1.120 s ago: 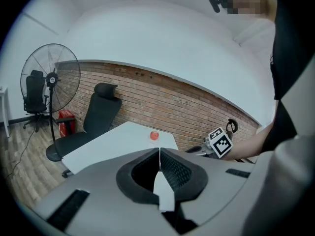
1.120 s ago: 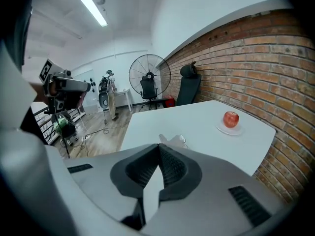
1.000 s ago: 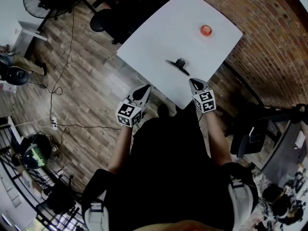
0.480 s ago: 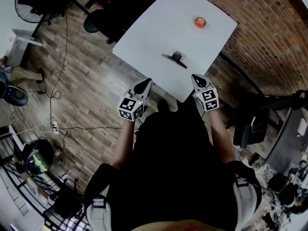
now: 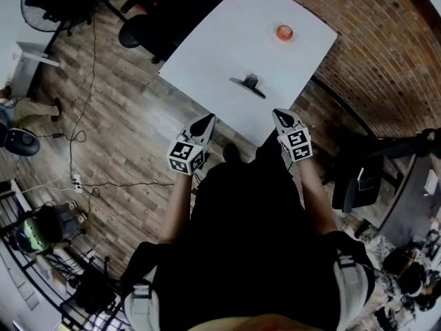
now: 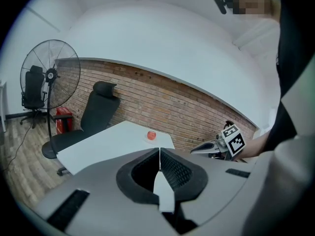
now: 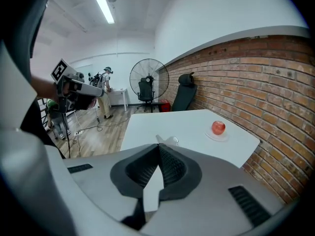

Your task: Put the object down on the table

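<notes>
A small dark object [image 5: 249, 83] with a flat base lies on the white table [image 5: 227, 40], near its front edge. It shows just beyond my right jaws as a pale shape [image 7: 170, 141]. A red apple [image 5: 284, 32] on a small plate sits at the far side, also seen from each gripper as the apple [image 6: 151, 135] and the apple [image 7: 218, 127]. My left gripper [image 5: 209, 118] hovers off the table's front left edge, jaws shut and empty [image 6: 160, 149]. My right gripper [image 5: 276, 113] is at the front corner, short of the object, shut with nothing in it [image 7: 158, 145].
A black office chair [image 5: 148, 29] stands at the table's left side. A floor fan [image 5: 52, 2] and cables [image 5: 83, 123] occupy the wooden floor to the left. A brick wall [image 5: 386, 54] runs past the table's right. A person [image 7: 106, 95] stands far back.
The head view has shifted a little, so the table sits higher in frame. Both grippers stay shut near the front edge; the gap to the dark object looks slightly wider.
</notes>
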`<act>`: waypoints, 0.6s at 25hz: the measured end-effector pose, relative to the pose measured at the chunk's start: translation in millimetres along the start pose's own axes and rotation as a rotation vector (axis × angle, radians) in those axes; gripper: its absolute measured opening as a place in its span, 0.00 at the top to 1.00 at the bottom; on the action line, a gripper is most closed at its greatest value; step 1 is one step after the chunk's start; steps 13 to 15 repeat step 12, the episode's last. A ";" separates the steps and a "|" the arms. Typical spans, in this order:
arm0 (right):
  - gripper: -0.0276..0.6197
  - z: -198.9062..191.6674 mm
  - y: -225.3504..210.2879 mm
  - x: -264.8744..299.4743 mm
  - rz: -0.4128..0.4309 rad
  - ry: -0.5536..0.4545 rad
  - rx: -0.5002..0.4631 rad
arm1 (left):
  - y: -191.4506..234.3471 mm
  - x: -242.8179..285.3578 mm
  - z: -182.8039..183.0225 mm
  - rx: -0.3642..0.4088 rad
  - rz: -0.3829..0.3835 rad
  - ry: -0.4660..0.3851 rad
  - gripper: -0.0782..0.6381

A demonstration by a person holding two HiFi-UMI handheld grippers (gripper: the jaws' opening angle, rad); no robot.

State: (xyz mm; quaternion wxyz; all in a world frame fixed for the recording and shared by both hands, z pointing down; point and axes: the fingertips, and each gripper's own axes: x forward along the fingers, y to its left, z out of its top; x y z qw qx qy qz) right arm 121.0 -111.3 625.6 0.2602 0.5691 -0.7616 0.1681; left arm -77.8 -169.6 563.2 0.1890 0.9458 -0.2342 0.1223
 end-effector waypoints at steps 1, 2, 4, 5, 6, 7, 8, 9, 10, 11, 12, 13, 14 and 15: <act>0.96 1.1 -0.5 -0.1 0.001 -0.001 -0.003 | -1.1 0.0 -1.0 -0.001 0.000 0.002 0.86; 0.96 2.1 -1.2 -0.1 0.002 -0.002 -0.004 | -2.3 0.1 -1.9 -0.001 -0.002 0.004 0.86; 0.96 2.9 -2.1 -0.2 0.004 -0.003 -0.006 | -4.5 1.1 -4.0 -0.002 -0.004 0.008 0.86; 0.96 2.3 -2.4 -0.4 0.005 -0.002 -0.006 | -5.5 2.1 -5.3 -0.005 -0.005 0.011 0.86; 0.96 1.1 -3.0 -0.6 0.006 -0.002 -0.007 | -6.6 3.7 -6.7 -0.007 -0.007 0.013 0.86; 0.96 -0.3 -3.9 -0.6 0.006 0.000 -0.007 | -7.9 5.6 -7.9 -0.009 -0.009 0.015 0.86; 0.96 -1.6 -4.6 -0.8 0.007 0.002 -0.007 | -9.3 7.3 -9.0 -0.011 -0.012 0.018 0.86; 0.96 -2.6 -4.6 -1.2 0.009 0.005 -0.007 | -11.1 8.5 -10.1 -0.011 -0.015 0.021 0.86; 0.96 -3.6 -3.9 -1.8 0.013 0.008 -0.007 | -13.0 9.3 -11.3 -0.011 -0.017 0.025 0.86; 0.96 -4.9 -2.9 -2.6 0.017 0.011 -0.007 | -15.0 9.8 -12.4 -0.010 -0.018 0.027 0.86; 0.96 -6.4 -1.8 -3.4 0.022 0.014 -0.007 | -16.9 10.2 -13.6 -0.009 -0.019 0.030 0.86; 0.96 -6.4 -1.8 -3.4 0.022 0.014 -0.007 | -16.9 10.2 -13.6 -0.009 -0.019 0.030 0.86; 0.96 -6.4 -1.8 -3.4 0.022 0.014 -0.007 | -16.9 10.2 -13.6 -0.009 -0.019 0.030 0.86; 0.96 -6.4 -1.8 -3.4 0.022 0.014 -0.007 | -16.9 10.2 -13.6 -0.009 -0.019 0.030 0.86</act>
